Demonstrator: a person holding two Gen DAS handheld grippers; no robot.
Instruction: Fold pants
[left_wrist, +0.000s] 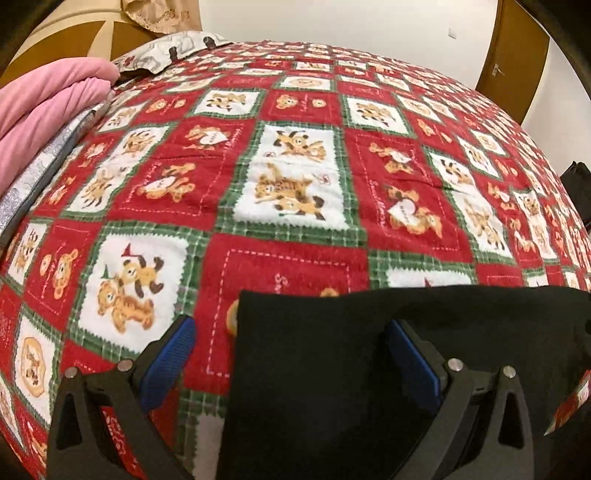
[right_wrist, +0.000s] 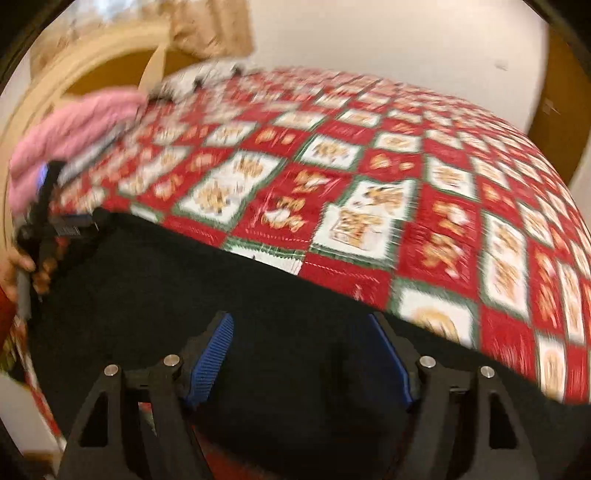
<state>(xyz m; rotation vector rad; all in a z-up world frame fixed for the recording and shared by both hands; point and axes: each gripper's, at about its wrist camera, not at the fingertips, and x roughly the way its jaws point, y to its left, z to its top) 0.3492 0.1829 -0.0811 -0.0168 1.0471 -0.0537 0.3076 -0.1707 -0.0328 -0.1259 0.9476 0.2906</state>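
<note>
The black pants (left_wrist: 388, 387) lie flat at the near edge of the bed, spread over the red, white and green bear-print quilt (left_wrist: 295, 184), and everything else is placed from them. In the left wrist view the left gripper (left_wrist: 291, 354) hangs over the pants' left border: its jaws stand wide apart, one blue pad over the bare quilt just left of the cloth, the other over the black cloth itself, and nothing is pinched between them. In the right wrist view, which is smeared by motion, the right gripper (right_wrist: 301, 350) sits above the pants (right_wrist: 184, 288) farther along the same near edge — its jaws are spread too, both blue pads over black cloth with no fold caught between them. At the far left of that view the other gripper shows as a dark shape at the pants' left end, a hand (right_wrist: 14, 266) behind it. Beyond the pants the quilt runs clear across the bed. Off to the far left of the pants lies a folded pink blanket (left_wrist: 48, 110), past it a grey patterned pillow (left_wrist: 177, 46) against the wooden headboard (left_wrist: 74, 40). Behind the bed stands a pale wall (left_wrist: 351, 18), and to the far right a brown door (left_wrist: 513, 51).
</note>
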